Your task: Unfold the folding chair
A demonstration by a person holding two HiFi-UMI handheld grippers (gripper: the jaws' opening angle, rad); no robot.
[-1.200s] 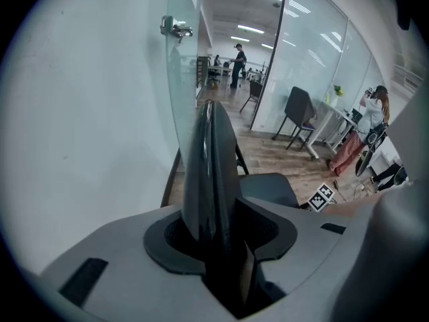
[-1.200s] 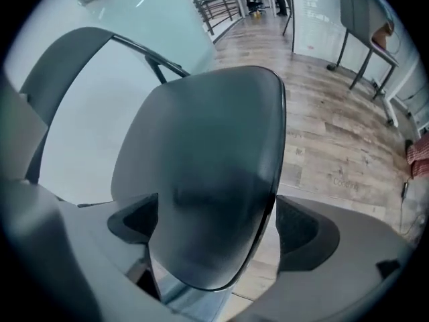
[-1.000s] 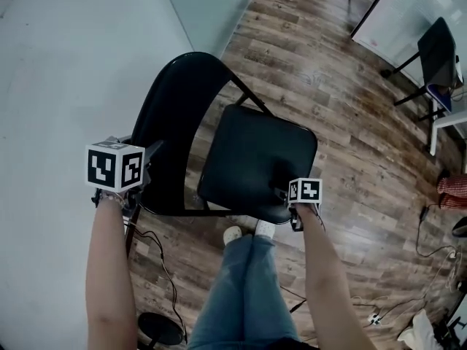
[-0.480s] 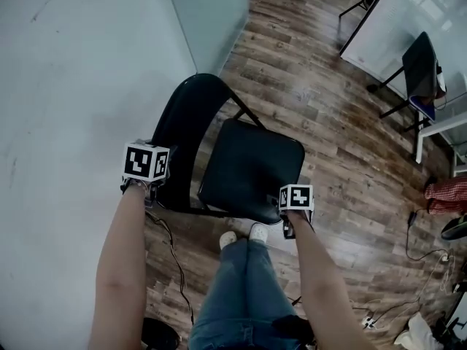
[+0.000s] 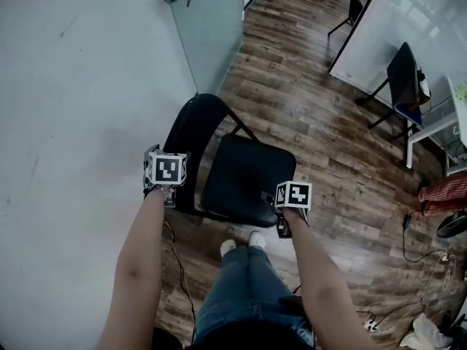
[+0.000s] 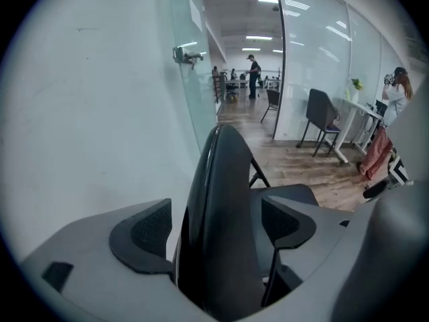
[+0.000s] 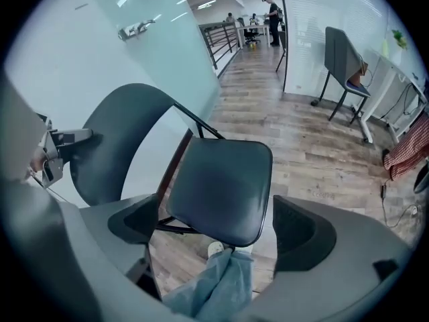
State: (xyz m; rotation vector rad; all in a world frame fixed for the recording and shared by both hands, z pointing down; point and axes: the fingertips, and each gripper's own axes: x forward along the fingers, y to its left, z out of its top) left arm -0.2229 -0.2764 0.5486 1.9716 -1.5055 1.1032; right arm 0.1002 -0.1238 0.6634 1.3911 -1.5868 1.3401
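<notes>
Folding chair (image 5: pixel 246 179) stands on the floor (image 5: pixel 314 144). Wall (image 5: pixel 73 122) just beside it, on its left. Glass door (image 5: pixel 211 28) behind it. Person's feet (image 5: pixel 257 239) before its seat. Second chair (image 5: pixel 403 79) well apart, behind and right.

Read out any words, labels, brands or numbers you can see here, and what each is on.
No text can be read in any view.
Left cube: square black-and-white markers only, no letters.
Right cube: the same.
Chair: no label shows.
Floor, right gripper view: a faint mark, too blurred to read.
</notes>
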